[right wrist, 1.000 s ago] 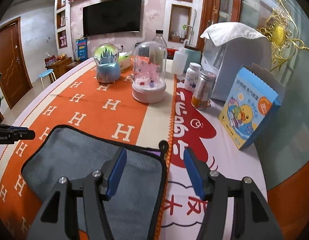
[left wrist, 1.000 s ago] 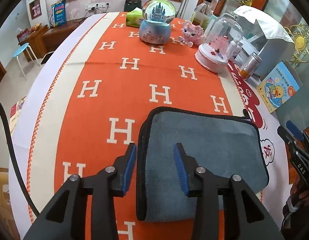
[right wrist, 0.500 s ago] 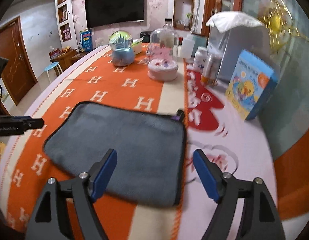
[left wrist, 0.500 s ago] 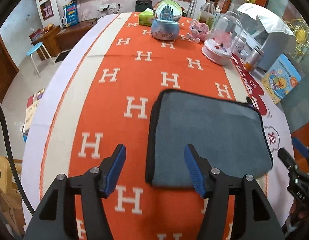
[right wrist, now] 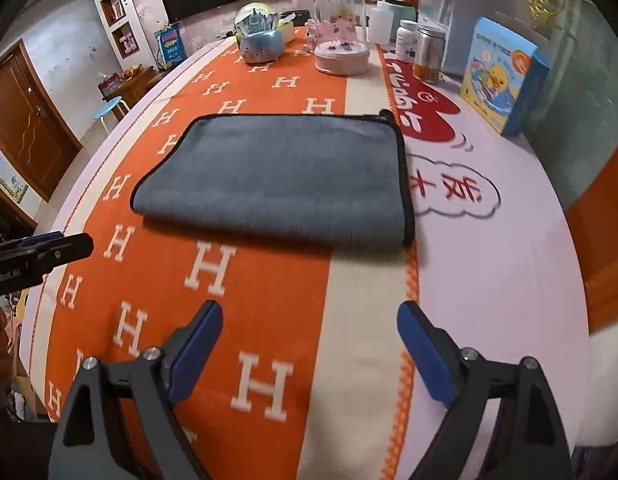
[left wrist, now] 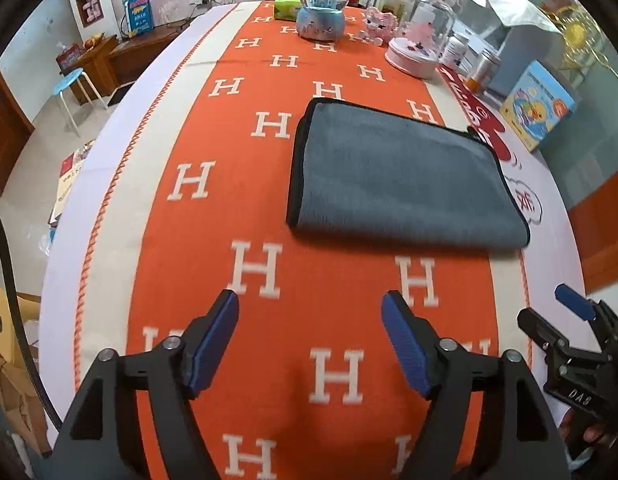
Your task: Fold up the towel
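At the far left of the right wrist view we see the edge of our left gripper, and in its own view it hangs at the bottom centre with its blue pads spread wide, nothing between them, above the orange H-patterned tablecloth. Moving right, the grey towel lies in the middle of that frame, folded into a flat rectangle with its black piping at the left, far and right sides and a rounded fold along the near side; it is well apart from both tools. In the right wrist view the same towel sits centre frame, with our right gripper low in the picture, pads likewise spread and empty. Further right, in the upper right of that frame, stand a pink-based glass dome, a white pill bottle, a metal tin and a blue duck-printed box. If we judge another fold is wanted, the risks are pinching only the top layer so the stack peels open, dragging the tablecloth up with the towel, or sweeping the right tool wide into the clutter beside the towel's far right corner.
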Tool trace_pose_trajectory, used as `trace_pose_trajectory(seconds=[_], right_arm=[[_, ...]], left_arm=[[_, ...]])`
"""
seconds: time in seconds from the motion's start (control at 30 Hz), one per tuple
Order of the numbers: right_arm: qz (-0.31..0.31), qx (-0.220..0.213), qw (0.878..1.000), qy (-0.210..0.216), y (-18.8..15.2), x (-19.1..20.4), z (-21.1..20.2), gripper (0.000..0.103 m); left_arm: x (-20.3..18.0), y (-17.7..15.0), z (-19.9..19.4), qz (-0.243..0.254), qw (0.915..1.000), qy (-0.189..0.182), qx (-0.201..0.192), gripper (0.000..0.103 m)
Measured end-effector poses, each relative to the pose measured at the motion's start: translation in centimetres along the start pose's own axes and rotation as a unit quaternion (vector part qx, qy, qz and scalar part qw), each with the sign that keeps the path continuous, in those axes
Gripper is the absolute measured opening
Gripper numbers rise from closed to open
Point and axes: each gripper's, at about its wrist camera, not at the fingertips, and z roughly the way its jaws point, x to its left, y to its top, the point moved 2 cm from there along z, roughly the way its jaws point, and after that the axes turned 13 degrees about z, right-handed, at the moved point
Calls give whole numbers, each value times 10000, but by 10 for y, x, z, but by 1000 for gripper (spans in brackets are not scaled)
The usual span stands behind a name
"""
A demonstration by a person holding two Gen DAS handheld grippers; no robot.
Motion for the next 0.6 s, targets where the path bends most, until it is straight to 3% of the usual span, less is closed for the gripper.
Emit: trace_pose_trajectory(seconds=[0.13,0.4,0.6], right_arm=[[67,-83,9999,-78,-11,-4,-20,95],[202,-291,9991,-222,-25,-5,-67,96],[212,-546,9981,-191,-32,5,-115,103]], left_arm=[[-1,-11,-14,-39,10000,-12,29,77],[-10,-26,-66,9,9998,19,-203,90],[-23,-34,-109,230,9986,123,-450,91]])
